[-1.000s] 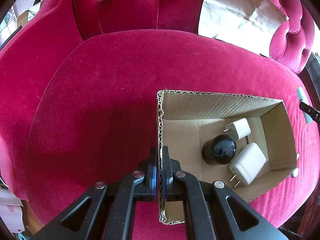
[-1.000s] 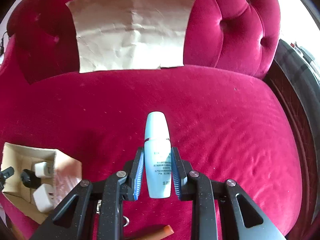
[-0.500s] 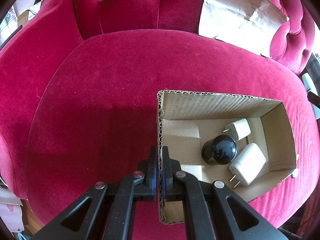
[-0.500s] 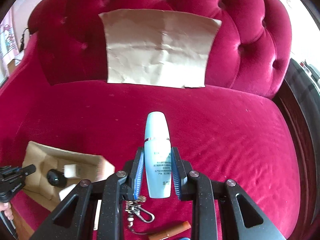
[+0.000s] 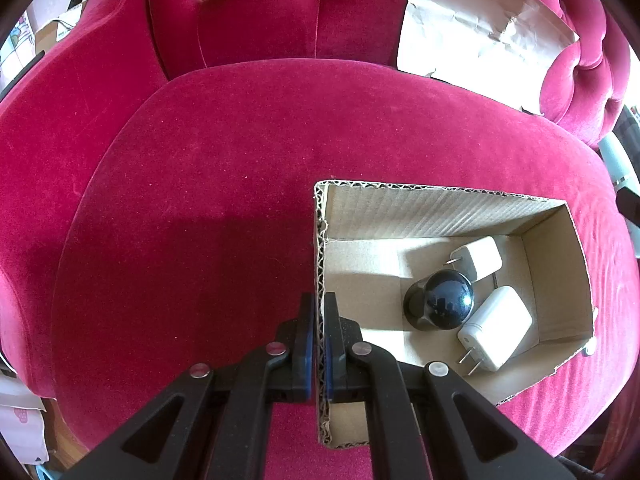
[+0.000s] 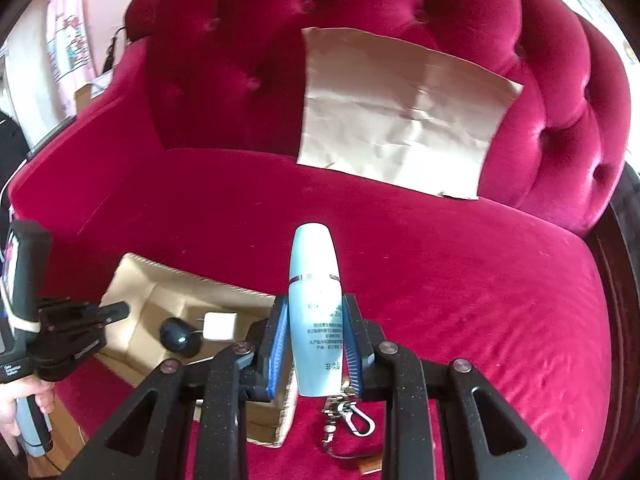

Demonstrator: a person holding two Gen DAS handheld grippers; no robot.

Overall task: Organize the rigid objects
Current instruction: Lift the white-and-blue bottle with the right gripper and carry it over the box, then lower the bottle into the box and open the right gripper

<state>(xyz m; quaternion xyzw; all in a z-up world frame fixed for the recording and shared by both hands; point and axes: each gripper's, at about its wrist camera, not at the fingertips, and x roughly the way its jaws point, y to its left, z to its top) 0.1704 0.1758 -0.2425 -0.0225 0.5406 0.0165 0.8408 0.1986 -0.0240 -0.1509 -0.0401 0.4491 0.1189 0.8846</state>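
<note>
Right gripper jaws clamp a pale-blue, white-capped bottle; left gripper pinches box wall.

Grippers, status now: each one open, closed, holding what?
Left gripper: shut on the cardboard box wall.
Right gripper: shut on the light blue bottle.

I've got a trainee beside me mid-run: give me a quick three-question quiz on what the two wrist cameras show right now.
1. True or false: the left gripper is clamped on a wall of the cardboard box.
2. What does the right gripper hold? A) keyring B) pale blue bottle C) charger
3. How many white chargers lie in the box beside the black ball-shaped object?

Key: 1 true. 2 B. 3 two: the small charger and the large charger.
</note>
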